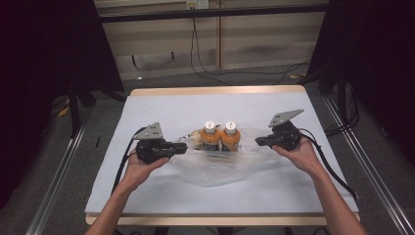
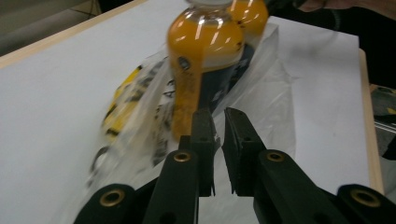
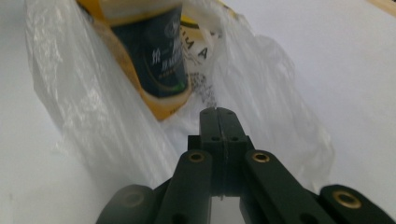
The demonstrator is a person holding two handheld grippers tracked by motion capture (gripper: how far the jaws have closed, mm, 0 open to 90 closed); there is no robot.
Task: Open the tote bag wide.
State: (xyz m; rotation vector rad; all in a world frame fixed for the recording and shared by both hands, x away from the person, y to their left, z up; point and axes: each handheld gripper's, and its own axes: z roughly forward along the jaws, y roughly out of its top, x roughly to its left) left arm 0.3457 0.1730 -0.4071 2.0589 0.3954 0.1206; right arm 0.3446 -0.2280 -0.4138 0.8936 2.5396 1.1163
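Note:
Two orange drink bottles (image 1: 210,137) (image 1: 230,137) with white caps stand upright side by side in a clear plastic bag (image 1: 220,169) on the white table. A yellow and black packet (image 2: 122,100) lies in the bag beside the nearer bottle (image 2: 205,51). My left gripper (image 1: 182,147) is at the bag's left edge, pointing at the bottles. Its jaws (image 2: 219,122) stand a narrow slit apart, with bag film behind them. My right gripper (image 1: 259,142) is at the bag's right edge. Its jaws (image 3: 218,112) are pressed together where the film's folds (image 3: 107,121) meet them, below a dark-labelled bottle (image 3: 149,51).
The white table top (image 1: 161,107) has a wooden rim (image 1: 215,90) at the far edge. Cables trail from both grippers across the table and over its sides. Black frame posts and floor cables stand beyond the table.

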